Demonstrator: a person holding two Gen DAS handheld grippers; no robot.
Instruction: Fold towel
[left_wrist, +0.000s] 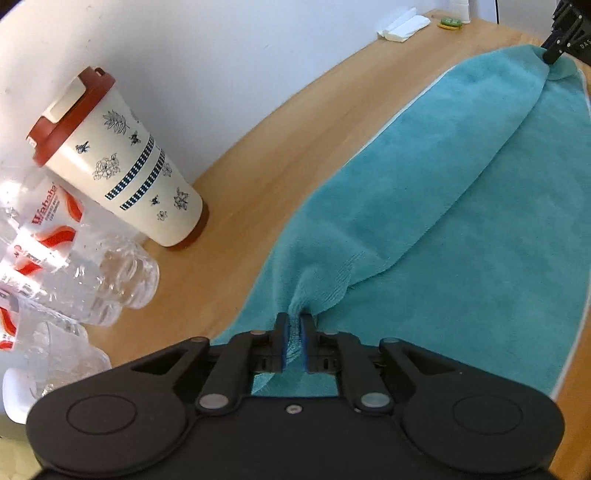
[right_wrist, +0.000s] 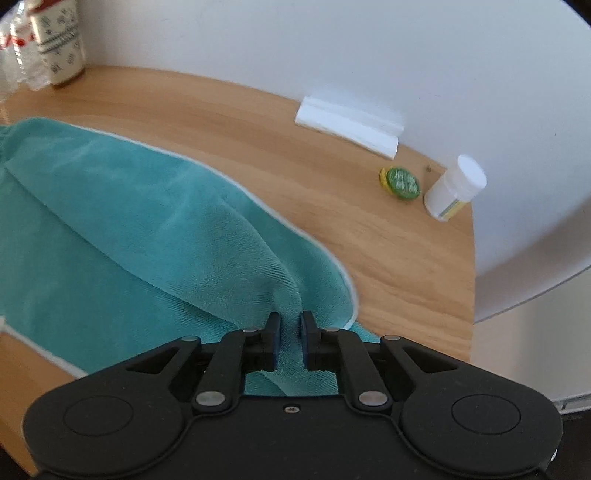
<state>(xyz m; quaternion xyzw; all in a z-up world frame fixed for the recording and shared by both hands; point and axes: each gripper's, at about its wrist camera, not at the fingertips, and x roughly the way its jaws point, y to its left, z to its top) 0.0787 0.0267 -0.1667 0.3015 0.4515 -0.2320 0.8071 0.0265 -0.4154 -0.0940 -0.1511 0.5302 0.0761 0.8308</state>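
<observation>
Two black two-finger grippers each pinch one end of a teal terry-cloth towel (left_wrist: 424, 206) with a pale trimmed edge, which lies spread along a light wooden worktop (left_wrist: 236, 206).

At the worktop's left end, against the white wall, a cluster of clear plastic water bottles with red-and-white labels (left_wrist: 55, 258) lies and stands beside a cream travel cup printed with dark flowers and topped by a red lid (left_wrist: 122, 162); the cup stands upright, just beside the bottles and apart from the towel.

Next comes the left gripper (left_wrist: 294, 321), its blue-padded jaws nearly together and clamped on a bunched corner of the towel, from which the cloth fans out in folds. A lifted flap runs as a long ridge across the towel toward its far end, the layer under it lying flat on the wood.

At that far end the right gripper (right_wrist: 290, 321) has its jaws closed to a narrow gap with gathered towel cloth pinched between them; the left wrist view shows its black tip gripping the raised corner.

Beyond the towel, near the back edge at the right, lie a folded white paper napkin (right_wrist: 351, 127), a small round green-and-yellow tin (right_wrist: 400, 183) and a white plastic pill bottle (right_wrist: 455, 188), all well apart from the cloth.
</observation>
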